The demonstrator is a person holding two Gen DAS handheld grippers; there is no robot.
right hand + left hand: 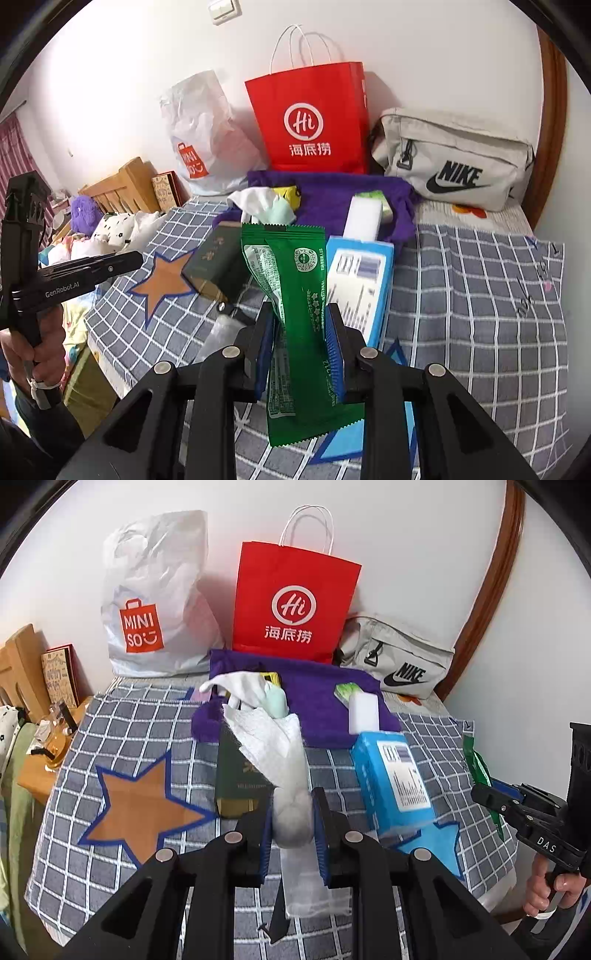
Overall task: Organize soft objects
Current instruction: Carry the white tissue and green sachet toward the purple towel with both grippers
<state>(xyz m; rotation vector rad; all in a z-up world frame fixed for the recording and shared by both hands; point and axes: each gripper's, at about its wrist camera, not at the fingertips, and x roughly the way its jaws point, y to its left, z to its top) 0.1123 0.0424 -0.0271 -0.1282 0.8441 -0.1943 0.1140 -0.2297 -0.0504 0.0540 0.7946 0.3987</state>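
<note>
Gripping a white cloth above the checked blanket, the left gripper pinches tight; right gripper clamps a green packet. Risk: slick wrapper slips w/ any tilt, cloth tail snags nearby boxes.

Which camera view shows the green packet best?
The right wrist view: the green packet fills its centre, clamped between the right gripper fingers. The left wrist view shows only its edge beside the right gripper.

paper bag behind towel | sponge on towel | plastic bag left of paper bag
</note>
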